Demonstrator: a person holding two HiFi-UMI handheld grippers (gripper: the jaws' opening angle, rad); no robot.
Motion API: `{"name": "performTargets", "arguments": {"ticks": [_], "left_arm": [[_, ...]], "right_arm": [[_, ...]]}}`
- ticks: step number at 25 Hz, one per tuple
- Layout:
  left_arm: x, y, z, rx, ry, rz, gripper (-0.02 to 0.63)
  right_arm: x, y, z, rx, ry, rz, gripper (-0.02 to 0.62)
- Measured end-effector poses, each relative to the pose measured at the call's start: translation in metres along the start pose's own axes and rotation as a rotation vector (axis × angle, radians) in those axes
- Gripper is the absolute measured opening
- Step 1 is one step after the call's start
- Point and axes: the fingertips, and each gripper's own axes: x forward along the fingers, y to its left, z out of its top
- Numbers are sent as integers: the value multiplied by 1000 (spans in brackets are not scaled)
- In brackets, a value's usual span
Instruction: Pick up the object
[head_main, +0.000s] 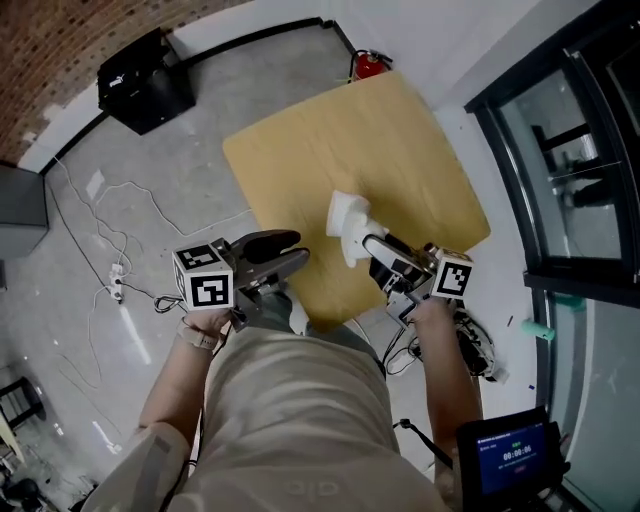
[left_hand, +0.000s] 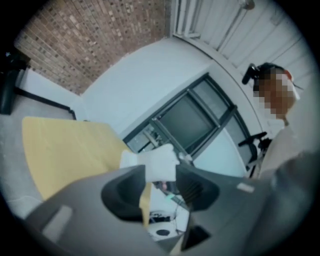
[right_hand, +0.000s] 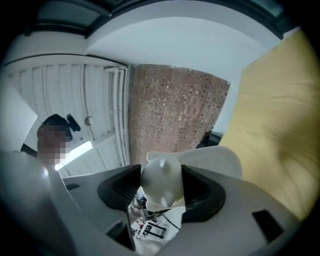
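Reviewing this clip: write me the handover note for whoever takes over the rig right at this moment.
Right claw: shut on the white object, held above the near part of the yellow table.
Left claw: jaws slightly apart, gripping nothing; it points at the object from the side, not touching it.
Done: the grasp is made and the object looks lifted clear of the table.
Left: probably only to hold it steady; no place to set it down is evident.

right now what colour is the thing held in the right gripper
Plain white: the object shows best in the right gripper view.
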Motion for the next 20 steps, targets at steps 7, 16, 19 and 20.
{"name": "performTargets", "arguments": {"ticks": [7, 16, 19, 20], "left_arm": [[-3, -3, 58, 104, -14, -63, 264], [4, -33, 75, 173, 11, -202, 158], [4, -34, 76, 184, 22, -198, 158], [5, -33, 76, 189, 29, -192, 158]], "right_arm": [[20, 117, 1, -130, -38, 223, 255], [42, 150, -27, -168, 24, 277, 252], [42, 152, -27, -179, 26, 270, 252], [42, 152, -27, -181, 26, 266, 252]]}}
